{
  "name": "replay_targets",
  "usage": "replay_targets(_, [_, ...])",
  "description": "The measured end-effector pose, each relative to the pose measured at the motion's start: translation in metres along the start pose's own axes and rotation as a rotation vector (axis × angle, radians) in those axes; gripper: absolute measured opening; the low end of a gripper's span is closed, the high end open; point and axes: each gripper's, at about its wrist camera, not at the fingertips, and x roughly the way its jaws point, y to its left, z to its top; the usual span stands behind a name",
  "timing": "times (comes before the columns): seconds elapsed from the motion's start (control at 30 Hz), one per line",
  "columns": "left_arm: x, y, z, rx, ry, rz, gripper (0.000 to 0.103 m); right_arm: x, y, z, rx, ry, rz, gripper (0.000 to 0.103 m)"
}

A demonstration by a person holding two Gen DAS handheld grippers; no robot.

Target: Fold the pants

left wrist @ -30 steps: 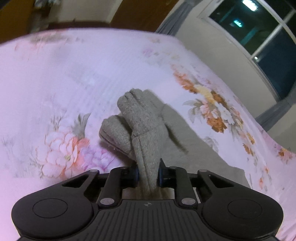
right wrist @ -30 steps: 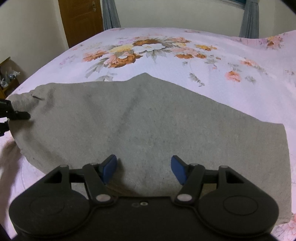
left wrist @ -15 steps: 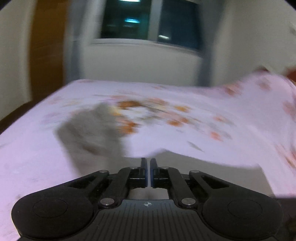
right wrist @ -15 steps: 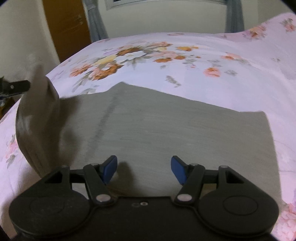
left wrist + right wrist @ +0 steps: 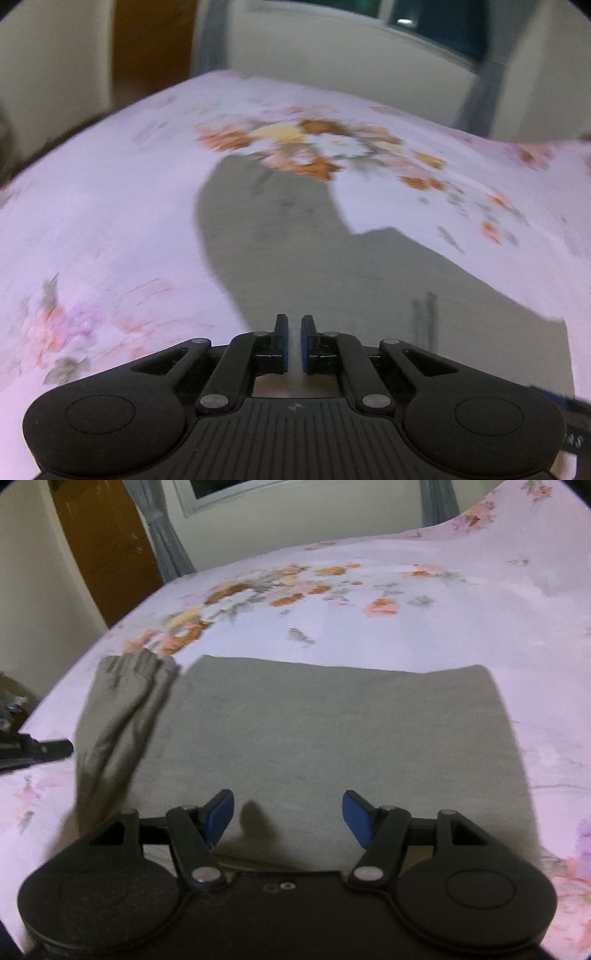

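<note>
Where a bunched fold of grey cloth was clamped between the left gripper's (image 5: 294, 341) pads a second ago, only a thin slit of light is now seen between them, and nothing is held. The right gripper (image 5: 288, 818) is seen spread wide as before, its blue pads (image 5: 356, 818) hanging just above the near edge of the pants (image 5: 325, 738), with nothing gripped. The pants are laid on the floral bedsheet (image 5: 406, 627) as a broad grey panel, where earlier a raised hump was shown. At the panel's left side a narrower strip (image 5: 122, 709) is found folded over and rumpled, its end reaching toward the orange flowers. In the left wrist view, which is blurred, the grey cloth (image 5: 332, 280) is seen running away from the fingers to a rounded far end. Bare sheet is left open on both sides of the pants and beyond the far edge. Farther off, a wooden door (image 5: 107, 550), grey curtains (image 5: 166, 546) and a window (image 5: 436, 26) are seen.
</note>
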Motion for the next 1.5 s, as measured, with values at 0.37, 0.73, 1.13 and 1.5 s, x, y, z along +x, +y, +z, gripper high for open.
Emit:
replay_targets(0.37, [0.063,0.033,0.006,-0.161,0.090,-0.018,0.012,0.074,0.059,0.064,0.025,0.086,0.243,0.077])
replay_targets(0.73, [0.110,0.035,0.047,-0.152,0.094,-0.002,0.037,0.153,0.107,0.104,-0.063,0.185,0.315,0.045])
replay_targets(1.13, [0.094,0.031,0.042,-0.122,0.056,-0.025,0.042,0.116,0.124,0.106,-0.122,0.077,0.363,0.011])
replay_targets(1.5, [0.003,-0.057,0.002,0.099,-0.048,-0.242,0.042,-0.044,0.087,0.054,-0.132,-0.179,0.276,0.010])
